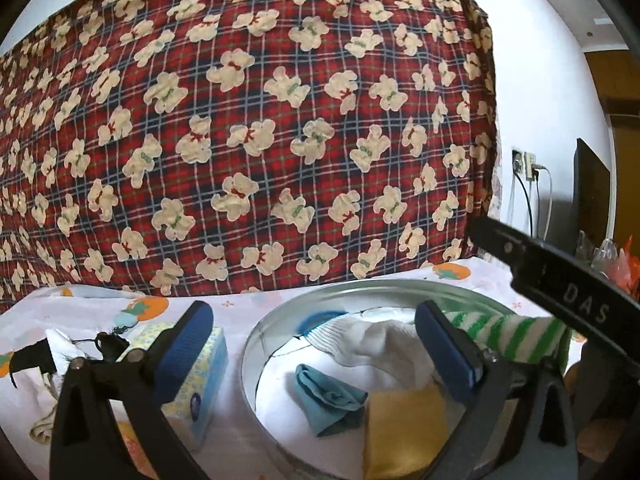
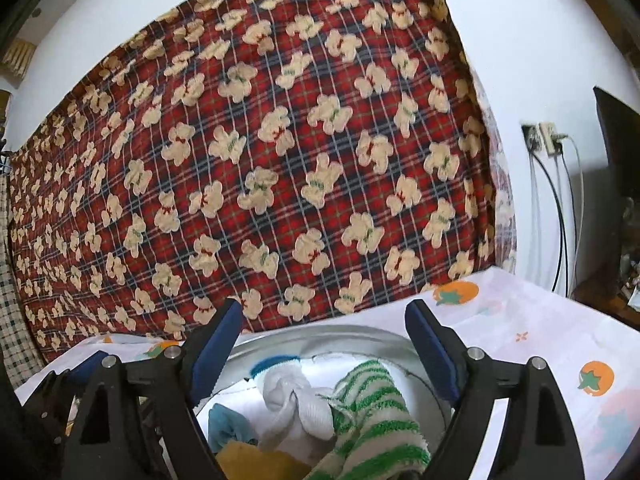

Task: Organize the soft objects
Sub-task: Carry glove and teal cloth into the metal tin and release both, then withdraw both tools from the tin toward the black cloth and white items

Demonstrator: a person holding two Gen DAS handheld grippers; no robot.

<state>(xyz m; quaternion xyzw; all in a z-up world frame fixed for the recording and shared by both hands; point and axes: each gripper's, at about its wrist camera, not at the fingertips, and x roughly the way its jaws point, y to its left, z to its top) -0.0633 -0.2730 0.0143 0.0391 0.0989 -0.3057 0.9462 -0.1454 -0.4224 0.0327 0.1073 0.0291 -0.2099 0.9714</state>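
Note:
A round metal tin (image 1: 256, 344) stands on the table and holds several soft things. Inside lie a white sock with a blue toe (image 1: 360, 340), a teal cloth (image 1: 328, 400) and a yellow sponge (image 1: 404, 428). A green-and-white striped sock (image 1: 512, 332) drapes over the tin's right side. My left gripper (image 1: 312, 320) is open above the tin, with nothing between its blue pads. My right gripper (image 2: 324, 316) is open too, above the striped sock (image 2: 376, 412) and the white sock (image 2: 296, 396), its pads clear of both. One of its black fingers (image 1: 560, 280) crosses the left wrist view.
A patterned tissue box (image 1: 200, 380) stands left of the tin, with a black item and white cloth (image 1: 40, 360) beyond it. A red plaid bear-print blanket (image 1: 280, 120) hangs right behind the table. On the right are a wall socket with cables (image 2: 548, 140) and a dark screen (image 1: 592, 192).

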